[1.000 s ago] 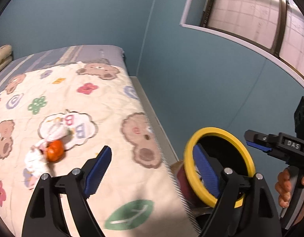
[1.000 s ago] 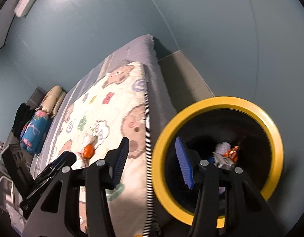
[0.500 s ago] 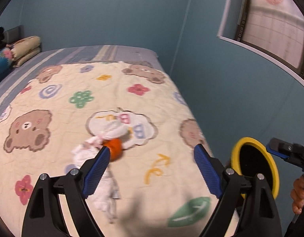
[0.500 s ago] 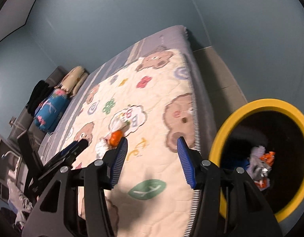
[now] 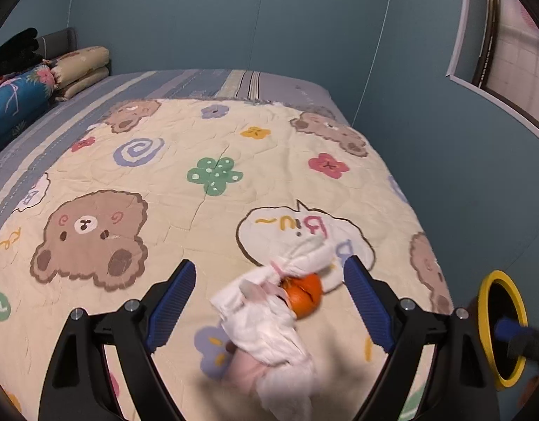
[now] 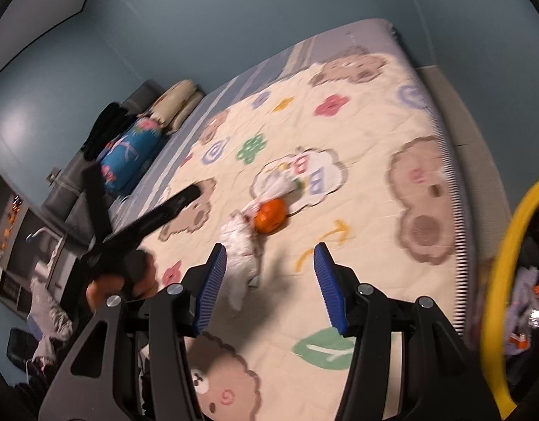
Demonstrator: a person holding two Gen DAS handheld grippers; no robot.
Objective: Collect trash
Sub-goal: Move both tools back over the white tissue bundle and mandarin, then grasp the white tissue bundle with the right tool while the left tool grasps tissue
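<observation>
Tissues [image 5: 269,329] and orange peel [image 5: 304,294] lying on bed [image 5: 199,182]; left gripper [image 5: 269,301] hovering wide open, straddling them for pickup; right gripper [image 6: 269,280] half open, empty.

Each gripper is a black plastic frame with triangular cut-outs and two angled arms ending in ribbed blue fingers. On the left gripper [image 5: 269,301] round silver screws sit on the arms at about 8 and 4 o'clock of the view; the right gripper [image 6: 269,284] has matching screws. A hand [image 6: 129,280] at 9 o'clock grips a black handle, blurred.
</observation>
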